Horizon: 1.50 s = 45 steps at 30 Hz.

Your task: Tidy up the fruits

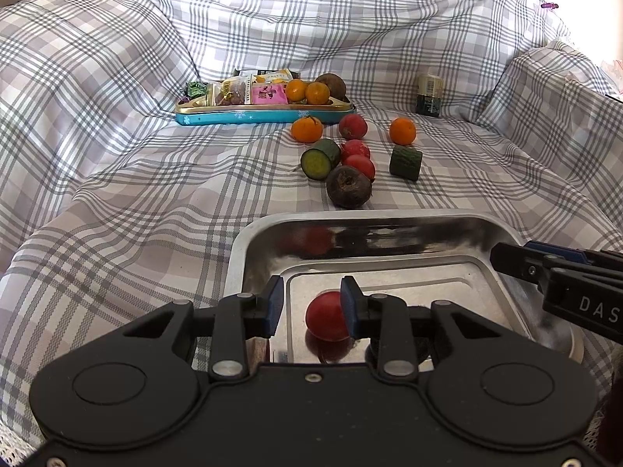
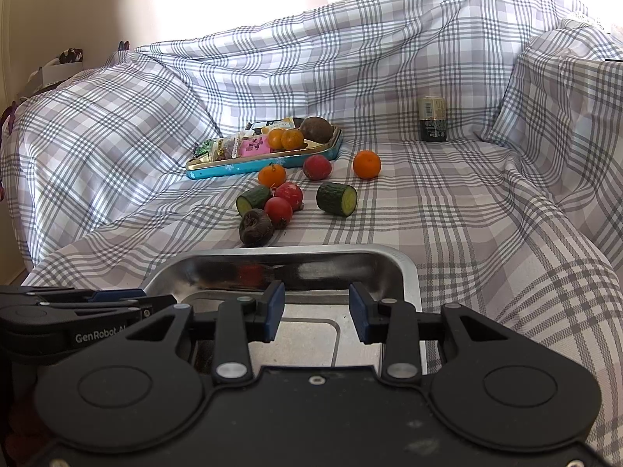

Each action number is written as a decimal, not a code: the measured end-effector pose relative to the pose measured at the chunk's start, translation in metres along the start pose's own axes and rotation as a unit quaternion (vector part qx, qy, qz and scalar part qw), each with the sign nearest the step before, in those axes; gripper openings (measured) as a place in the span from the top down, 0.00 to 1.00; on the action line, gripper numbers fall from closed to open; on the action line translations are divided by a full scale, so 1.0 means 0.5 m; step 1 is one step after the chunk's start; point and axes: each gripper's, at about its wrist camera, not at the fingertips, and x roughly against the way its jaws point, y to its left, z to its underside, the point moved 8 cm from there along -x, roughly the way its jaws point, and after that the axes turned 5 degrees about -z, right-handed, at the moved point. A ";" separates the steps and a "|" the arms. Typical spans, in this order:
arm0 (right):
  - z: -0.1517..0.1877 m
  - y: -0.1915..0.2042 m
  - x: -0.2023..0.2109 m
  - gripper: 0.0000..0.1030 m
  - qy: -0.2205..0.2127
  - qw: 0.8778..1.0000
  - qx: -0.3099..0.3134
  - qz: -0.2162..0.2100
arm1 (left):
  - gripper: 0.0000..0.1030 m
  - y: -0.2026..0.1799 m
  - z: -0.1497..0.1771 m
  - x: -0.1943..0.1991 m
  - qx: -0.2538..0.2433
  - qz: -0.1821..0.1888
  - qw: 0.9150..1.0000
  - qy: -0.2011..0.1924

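- Left gripper [image 1: 311, 303] is held partly open over the steel tray [image 1: 249, 249]; nothing is gripped — red tomato [image 1: 327, 316] rests on the tray floor, against the right pad.
- Right gripper [image 2: 316, 309] is parted, empty, above the tray's near edge.
- Risk: the tomato could be nudged and rolled on withdrawal.

In your left wrist view, a red tomato [image 1: 326, 321] sits low in the frame on the floor of the steel tray [image 1: 373, 220]. Above the tray, mid-frame, you have a dark beet [image 1: 347, 186], two cucumber stubs (cut faces showing) [image 1: 320, 158] [image 1: 405, 162], three more red fruits [image 1: 359, 165] and two oranges [image 1: 307, 129] [image 1: 402, 130] loose on the checked cloth.
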 end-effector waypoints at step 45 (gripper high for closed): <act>0.001 -0.003 -0.028 0.63 0.022 1.000 -0.014 -0.009 | 0.61 -0.004 -0.005 0.001 -0.015 -0.006 1.000 -0.002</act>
